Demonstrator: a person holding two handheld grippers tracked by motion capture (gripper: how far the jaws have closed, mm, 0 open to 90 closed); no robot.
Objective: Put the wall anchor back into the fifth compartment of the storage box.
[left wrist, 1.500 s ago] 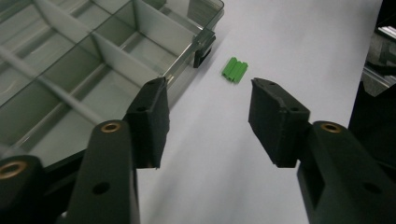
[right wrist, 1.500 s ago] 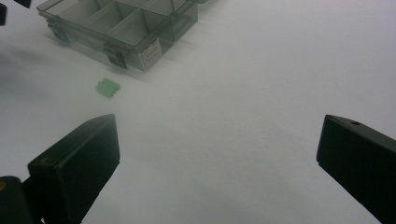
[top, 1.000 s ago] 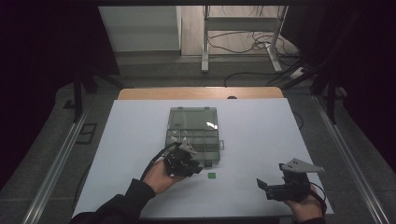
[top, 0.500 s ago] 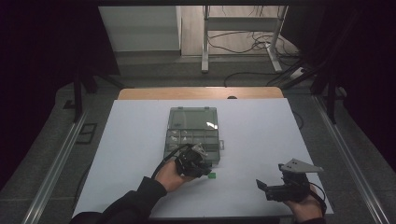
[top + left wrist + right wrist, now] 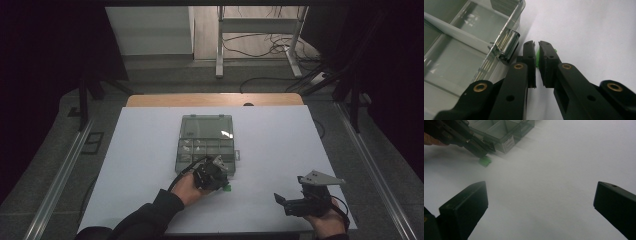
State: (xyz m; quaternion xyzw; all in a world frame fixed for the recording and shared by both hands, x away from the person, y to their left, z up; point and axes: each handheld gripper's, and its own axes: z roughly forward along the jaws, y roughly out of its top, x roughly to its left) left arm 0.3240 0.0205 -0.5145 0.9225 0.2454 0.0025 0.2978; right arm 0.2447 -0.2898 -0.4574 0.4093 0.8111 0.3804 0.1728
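left gripper point(image 5: 221, 184): jaws pinched close | right gripper point(image 5: 296, 204): jaws wide apart

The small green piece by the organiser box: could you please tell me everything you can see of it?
The small green piece is a bright green, plastic-looking block with a stepped outline. It lies on the white table, just off the clear organiser box's near corner by a latch. The left hand-held gripper has closed its black jaws on it; only slivers show between them.

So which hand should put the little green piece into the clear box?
The left. Its tool is closed on the green piece right beside the clear box. The right tool sits open, farther off on the white table.
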